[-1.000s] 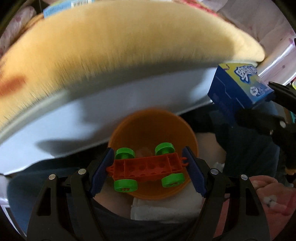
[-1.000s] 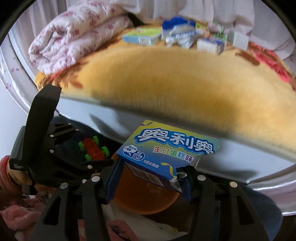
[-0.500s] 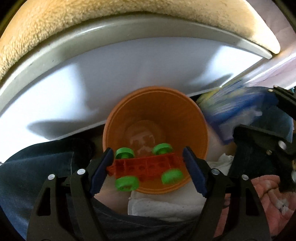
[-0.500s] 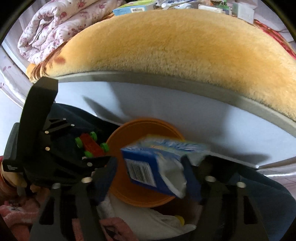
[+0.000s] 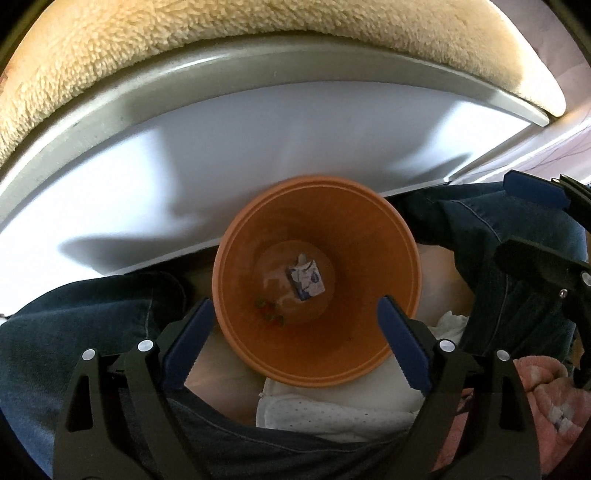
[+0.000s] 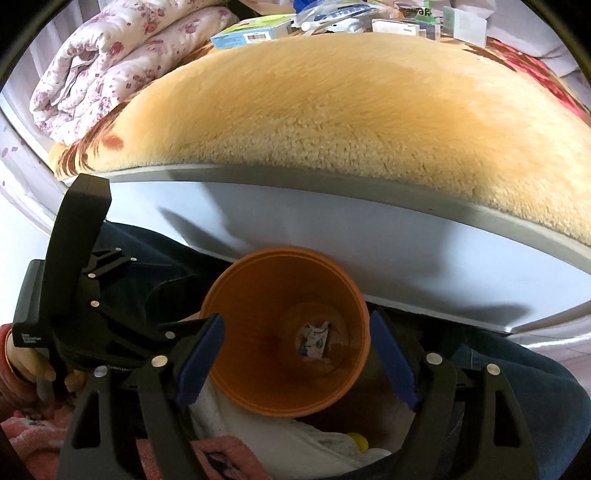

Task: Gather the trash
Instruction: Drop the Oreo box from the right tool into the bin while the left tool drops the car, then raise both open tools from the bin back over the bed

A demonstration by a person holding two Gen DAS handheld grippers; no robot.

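- Left wrist view: your left gripper hangs over the orange bin with its fingers spread apart and nothing between them. A torn blue-and-white carton lies at the bottom of the bin, beside a small red-and-green toy.
- Right wrist view: your right gripper is likewise spread and empty above the bin. More boxes lie at the far side of the bed, well apart from the bin.
- Handling: expect these cardboard boxes to be light, thin-walled and easily crushed. Take hold across the two broad faces near the middle, with moderate pressure.
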